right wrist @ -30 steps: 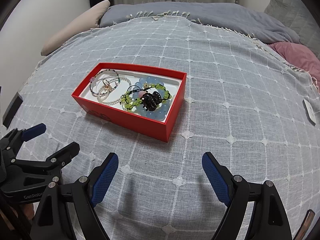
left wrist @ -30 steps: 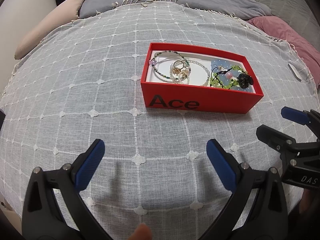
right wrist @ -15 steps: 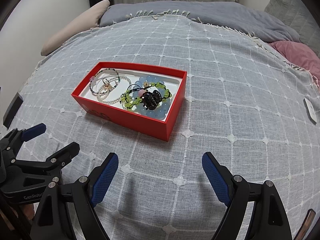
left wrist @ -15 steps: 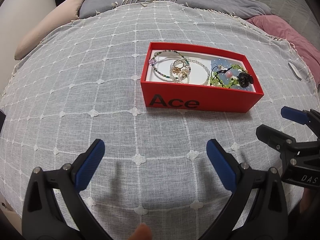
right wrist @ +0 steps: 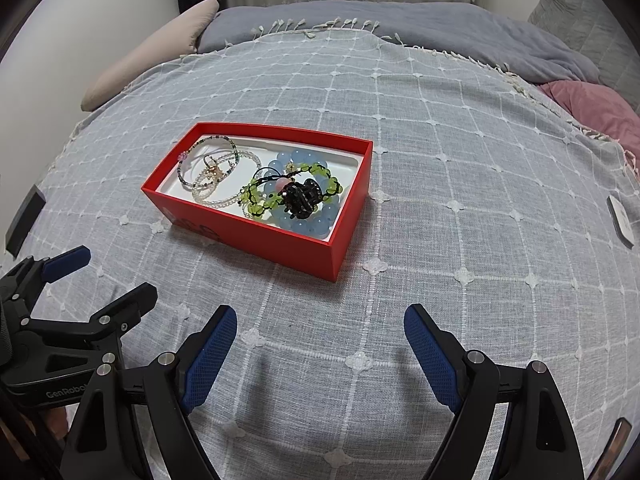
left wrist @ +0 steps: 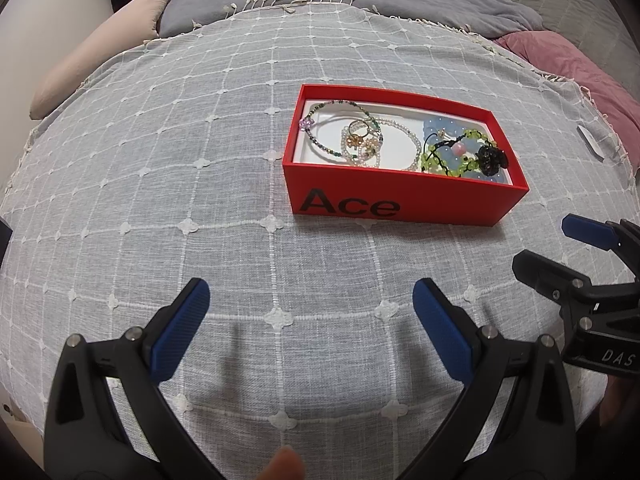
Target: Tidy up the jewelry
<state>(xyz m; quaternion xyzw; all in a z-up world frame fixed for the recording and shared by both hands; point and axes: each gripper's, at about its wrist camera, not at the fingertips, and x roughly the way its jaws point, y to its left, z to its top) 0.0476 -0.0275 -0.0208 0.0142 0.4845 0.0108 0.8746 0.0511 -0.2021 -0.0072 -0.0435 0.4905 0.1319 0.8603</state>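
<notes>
A red box (left wrist: 404,204) marked "Ace" sits on the grey checked bedspread; it also shows in the right wrist view (right wrist: 256,236). Inside lie a dark beaded bracelet (left wrist: 320,140), pearl strands (left wrist: 400,136), a green bead bracelet (left wrist: 444,156), pale blue beads (right wrist: 316,220) and a black hair claw (left wrist: 492,158) (right wrist: 300,198). My left gripper (left wrist: 310,320) is open and empty, well in front of the box. My right gripper (right wrist: 320,344) is open and empty, near the box's front right corner. Each gripper shows in the other's view: the right (left wrist: 556,252), the left (right wrist: 100,276).
A beige pillow (left wrist: 100,48) lies at the back left, a grey blanket (right wrist: 440,28) at the back and a pink cushion (right wrist: 592,112) at the right. A small white tag (right wrist: 620,220) lies on the spread at the right. A dark object (right wrist: 24,220) lies at the left edge.
</notes>
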